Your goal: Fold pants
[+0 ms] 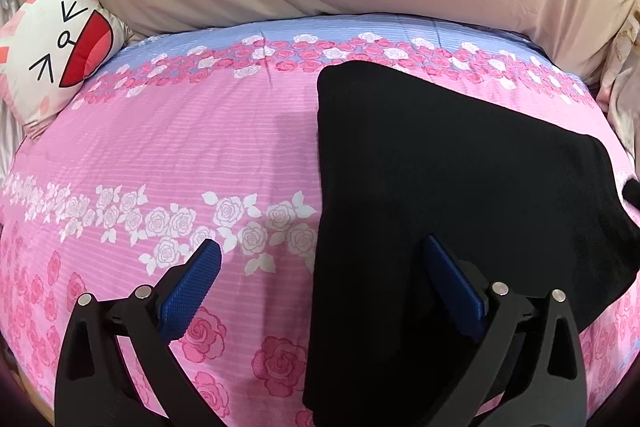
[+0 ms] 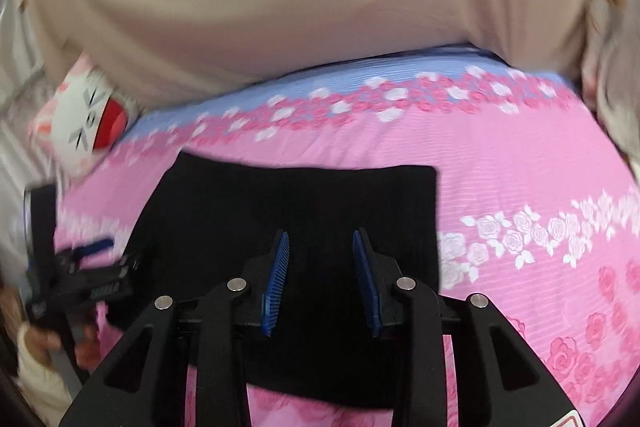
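Pants (image 1: 440, 187): black, folded to a compact rectangle, flat on pink floral quilt (image 1: 180, 147).
Left gripper (image 1: 320, 259): fingers spread wide, straddling pants' left edge, empty.
Right gripper (image 2: 320, 239): fingers partly apart over pants, nothing gripped.
Pillow (image 1: 60, 47): far left.
Risk: snagging a top layer, undoing fold; dark layers hard to separate.

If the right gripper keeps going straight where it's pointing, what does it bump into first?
Most likely the black pants. The right gripper points down at them, jaws apart with nothing between. Depth is hard to judge, but only the pants lie ahead.
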The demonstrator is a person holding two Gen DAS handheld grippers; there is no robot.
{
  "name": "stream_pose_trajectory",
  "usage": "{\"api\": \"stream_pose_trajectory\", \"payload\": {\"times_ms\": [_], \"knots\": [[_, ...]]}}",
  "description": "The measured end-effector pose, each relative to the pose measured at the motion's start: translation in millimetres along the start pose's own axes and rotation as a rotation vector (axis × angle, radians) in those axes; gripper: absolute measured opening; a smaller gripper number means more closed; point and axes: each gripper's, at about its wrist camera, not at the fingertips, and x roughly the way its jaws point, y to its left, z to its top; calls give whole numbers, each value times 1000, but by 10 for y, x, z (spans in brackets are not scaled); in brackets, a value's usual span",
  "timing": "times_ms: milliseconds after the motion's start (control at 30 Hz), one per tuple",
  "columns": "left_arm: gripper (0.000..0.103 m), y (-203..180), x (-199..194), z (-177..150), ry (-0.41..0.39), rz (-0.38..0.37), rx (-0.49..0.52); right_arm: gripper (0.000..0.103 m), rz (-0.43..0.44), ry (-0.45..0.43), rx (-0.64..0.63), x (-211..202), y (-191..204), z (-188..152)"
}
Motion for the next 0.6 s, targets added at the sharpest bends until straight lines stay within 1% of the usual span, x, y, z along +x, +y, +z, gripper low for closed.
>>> {"api": "stream_pose_trajectory", "payload": {"times_ms": [67, 100, 133, 167, 200, 267, 333, 367, 500, 567, 600], "knots": [[98, -10, -8, -5, 0, 3, -1, 33, -45, 25, -44, 47, 45, -111], [98, -15, -12, -9, -2, 5, 0, 30, -78, 49, -47, 135, 12, -163], [98, -19, -15, -14, -2, 0, 1, 29, -94, 72, -29, 244, -56, -227], [98, -22, -16, -15, -1, 2, 0, 29, -74, 60, -3, 236, -109, -259], [98, -24, -19, -16, 0, 5, 0, 30, -55, 47, 28, 168, -133, -259], [98, -26, -40, -18, 4, 8, 1, 33, -44, 18, 50, 57, -130, -222], [98, -16, -106, -29, 0, -3, 3, 35, -50, -15, 51, -89, -145, -201], [98, -5, -155, -41, -7, -10, 9, 38, -57, -20, 49, -154, -171, -198], [98, 107, -439, -207, -41, -23, 52, 50, -131, -29, 26, -421, -355, -379], [98, 171, -536, -358, -32, -32, 87, 53, -159, -22, 2, -506, -441, -529], [98, 182, -559, -434, -21, -27, 110, 53, -174, -2, -16, -517, -476, -630]]}}
